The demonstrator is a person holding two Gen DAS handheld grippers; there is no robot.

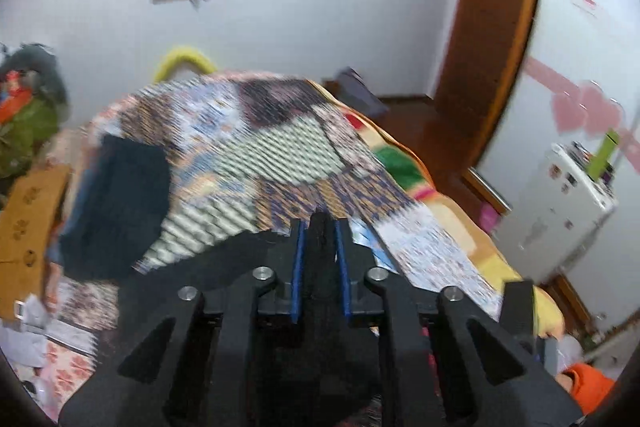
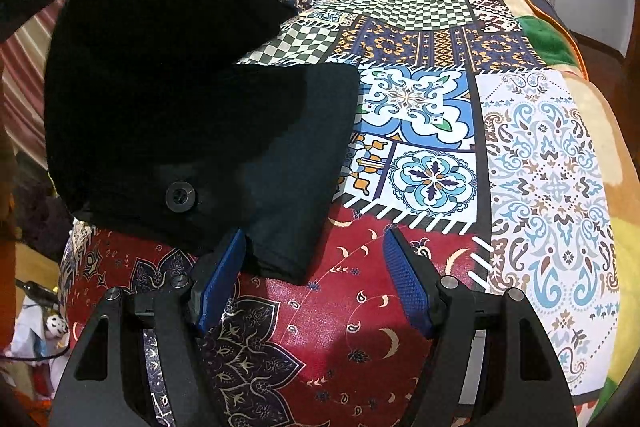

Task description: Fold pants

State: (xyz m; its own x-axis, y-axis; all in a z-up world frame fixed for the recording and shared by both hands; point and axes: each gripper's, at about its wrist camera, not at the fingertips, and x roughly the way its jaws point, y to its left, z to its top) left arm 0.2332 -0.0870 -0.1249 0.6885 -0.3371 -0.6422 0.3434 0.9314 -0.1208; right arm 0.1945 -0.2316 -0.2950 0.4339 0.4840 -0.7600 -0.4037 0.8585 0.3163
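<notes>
Left tongs (image 1: 322, 227) clamped on black pants (image 2: 168, 79), lifted; right tongs (image 2: 314, 247) wide, angled down over patchwork cloth (image 2: 540, 167).

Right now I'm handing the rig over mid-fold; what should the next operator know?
Left gripper: shut on a bunch of the black pants, lifting part of them above the patchwork bedspread.
Right gripper: open, holding nothing, low over the pants' near corner; one pad touches or nearly touches the fabric.
Done: one fold under way, waist button facing up.
Left: lay the lifted part down, flatten, finish folding.
</notes>
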